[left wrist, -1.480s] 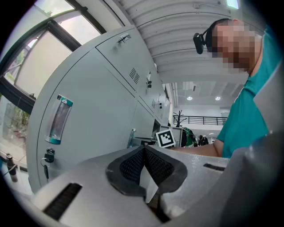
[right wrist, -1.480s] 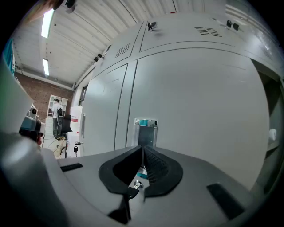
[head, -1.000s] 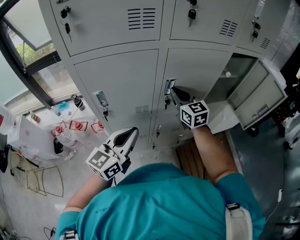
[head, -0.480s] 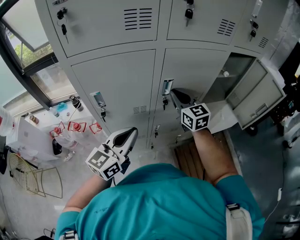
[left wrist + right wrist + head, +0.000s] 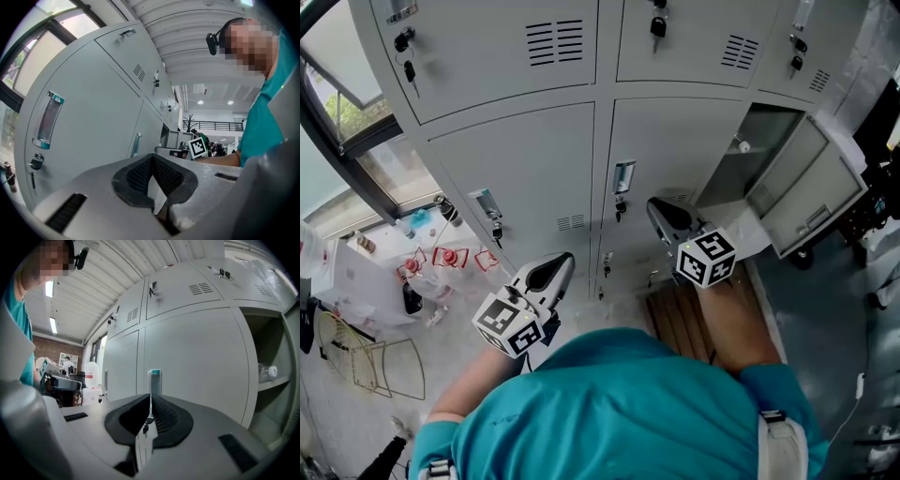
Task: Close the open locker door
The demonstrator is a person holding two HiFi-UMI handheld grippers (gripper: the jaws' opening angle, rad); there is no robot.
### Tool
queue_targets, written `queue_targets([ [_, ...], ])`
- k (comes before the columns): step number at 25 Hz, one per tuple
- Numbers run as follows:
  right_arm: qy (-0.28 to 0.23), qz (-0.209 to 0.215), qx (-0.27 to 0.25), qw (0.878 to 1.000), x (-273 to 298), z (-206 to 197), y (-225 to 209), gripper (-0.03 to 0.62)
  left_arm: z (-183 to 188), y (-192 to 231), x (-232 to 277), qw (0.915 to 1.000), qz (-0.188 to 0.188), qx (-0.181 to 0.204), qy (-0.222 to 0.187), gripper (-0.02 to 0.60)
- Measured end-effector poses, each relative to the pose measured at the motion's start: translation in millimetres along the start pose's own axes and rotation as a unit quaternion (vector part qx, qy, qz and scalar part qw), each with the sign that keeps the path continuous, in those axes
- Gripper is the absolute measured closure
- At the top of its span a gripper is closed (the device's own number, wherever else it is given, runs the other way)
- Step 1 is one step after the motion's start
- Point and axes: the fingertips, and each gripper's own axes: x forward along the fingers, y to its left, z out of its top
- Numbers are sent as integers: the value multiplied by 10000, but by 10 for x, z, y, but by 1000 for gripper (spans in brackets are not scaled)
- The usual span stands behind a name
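I read the lockers (image 5: pixel 516 169) as pale grey, and the open locker door (image 5: pixel 811 192) is the same grey. The left gripper (image 5: pixel 558 264) and right gripper (image 5: pixel 661 211) are light grey, with black ribbed pads (image 5: pixel 136 176) on the jaws. The marker cubes (image 5: pixel 508 325) are white with black square patterns. My shirt (image 5: pixel 619 412) is teal, and the handle cap (image 5: pixel 154 373) is teal too. The slatted board (image 5: pixel 680 319) is brown, the floor clutter (image 5: pixel 455 253) red and white, and the window frame (image 5: pixel 342 141) black.

A teal short-sleeved shirt (image 5: pixel 609 403) was worn; left gripper (image 5: pixel 563 259) and right gripper (image 5: pixel 655 206) were pale grey (black ribbed pads (image 5: pixel 166 420)), each with a marker cube (image 5: pixel 705 258).
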Motion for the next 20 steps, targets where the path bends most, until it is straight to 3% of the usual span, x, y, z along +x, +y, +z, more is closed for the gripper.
queue_targets([
  [10, -15, 265, 119, 9996, -623, -159, 162, 583, -36, 123, 162, 9997, 213, 51, 69, 577],
  [20, -82, 412, 2, 9991, -706, -124, 257, 585, -93, 114, 228, 9997, 156, -16, 192, 578],
])
